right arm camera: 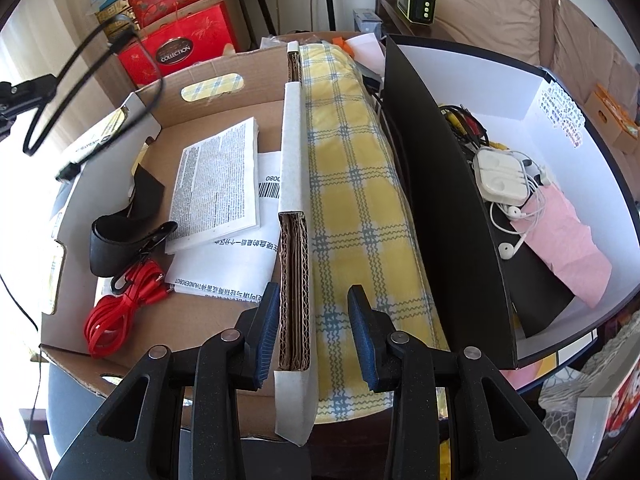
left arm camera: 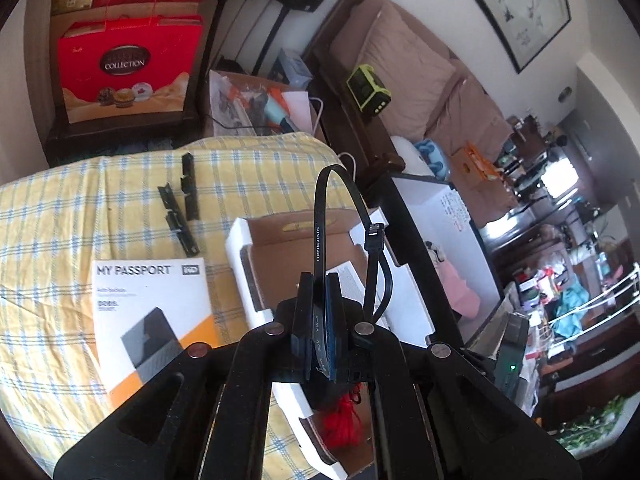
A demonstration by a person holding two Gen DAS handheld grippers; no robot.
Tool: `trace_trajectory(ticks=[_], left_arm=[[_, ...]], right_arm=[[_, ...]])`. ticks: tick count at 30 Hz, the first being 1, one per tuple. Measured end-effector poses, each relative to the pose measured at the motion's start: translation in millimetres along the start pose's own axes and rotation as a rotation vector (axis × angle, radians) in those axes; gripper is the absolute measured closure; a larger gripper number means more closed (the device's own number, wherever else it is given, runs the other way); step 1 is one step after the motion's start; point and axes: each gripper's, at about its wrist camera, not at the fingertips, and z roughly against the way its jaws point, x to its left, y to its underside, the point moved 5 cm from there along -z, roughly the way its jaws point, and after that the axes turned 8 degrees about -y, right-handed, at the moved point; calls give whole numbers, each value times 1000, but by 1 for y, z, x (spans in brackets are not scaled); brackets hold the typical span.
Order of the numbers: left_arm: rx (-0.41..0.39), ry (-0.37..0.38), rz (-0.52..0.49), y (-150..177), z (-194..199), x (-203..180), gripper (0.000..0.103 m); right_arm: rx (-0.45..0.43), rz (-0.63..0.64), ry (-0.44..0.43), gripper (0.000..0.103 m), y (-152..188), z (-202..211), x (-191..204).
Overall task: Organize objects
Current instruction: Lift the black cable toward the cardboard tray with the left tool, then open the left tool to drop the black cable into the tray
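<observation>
Cable [left arm camera: 320, 216]: flat black lead, pinched in the left tongs [left arm camera: 319, 320], jaws pressed together on it low down, the rest arching up and forward in a loop with the connector [left arm camera: 375, 236] dangling to the right of the jaws. My read: very light, springy rather than limp, since it holds its arch. The jacket looks smooth, so it could slide or twist in the pads. The present hold near one end leaves a long free tail that will likely swing; a grip nearer mid-loop would tame it. The connector is the only stiff part, and probably the bit that snags on a box edge. Left tongs point forward and slightly down, over the near end of the cardboard box [left arm camera: 244, 240], which sits ahead and below; the red cord [left arm camera: 340, 420] lies directly under the jaws. Right tongs [right arm camera: 312, 332] are spread, empty, straddling the box's corrugated wall [right arm camera: 294, 280], left pad inside the box, right pad over the plaid cloth [right arm camera: 348, 184]. The black bin [right arm camera: 440, 184] stands to their right.
</observation>
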Motion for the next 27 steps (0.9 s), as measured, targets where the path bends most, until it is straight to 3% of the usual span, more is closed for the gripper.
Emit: trace_trajectory(ticks=[10,17,18,20,22,27], left_arm=[[92,-48,-9,14,-61,-22,98],[133,-119,-48,20,-79,-21,96],[130,-137,-60,20,-78,-21,91],[110,-139,-73,20,-72,-23,59],[85,-120,-63,18,-62,-23,44],[36,-146,-92,4,-38,-22,38]], right_arm=[[-1,-3,-16,68,0,-1,-1],[0,-7,-17,68,-1,-2,-1],[-1,-7,-16,68,-1,-2,-1],[-1,-6,-17,68,-1,-2,0],[-1,-3,-14,68,-1,-2,0],[-3,-2,-12,68,-2,-2,0]])
